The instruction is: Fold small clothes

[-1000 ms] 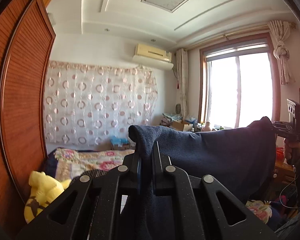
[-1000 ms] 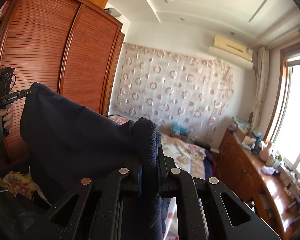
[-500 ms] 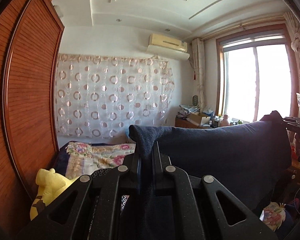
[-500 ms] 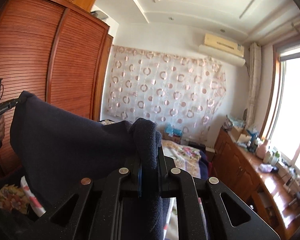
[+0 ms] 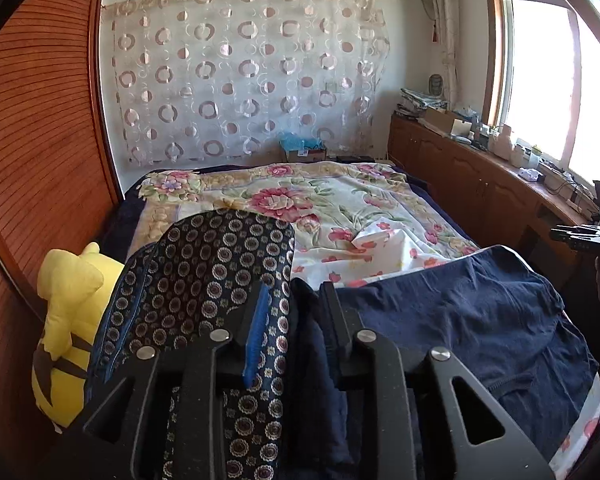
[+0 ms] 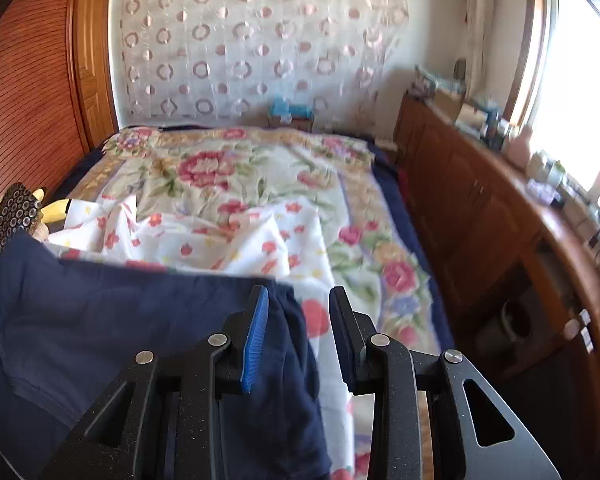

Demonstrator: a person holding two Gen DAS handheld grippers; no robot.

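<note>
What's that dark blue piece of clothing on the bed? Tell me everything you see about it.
The navy garment is plain, soft knit cloth, perhaps a T-shirt, with a stitched hem. It lies spread and rumpled on the near end of the floral bedsheet. One corner sits between the fingers of the left gripper, another between those of the right gripper; both have just been opening and no longer pinch it.

Both wrist views look down along the bed (image 5: 340, 216) – sharing its floral cover – close

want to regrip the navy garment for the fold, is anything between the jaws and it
Nothing visible. The navy garment lies spread on the bed, its edge between each gripper's jaws, left gripper and right gripper; both have just been opening.
</note>
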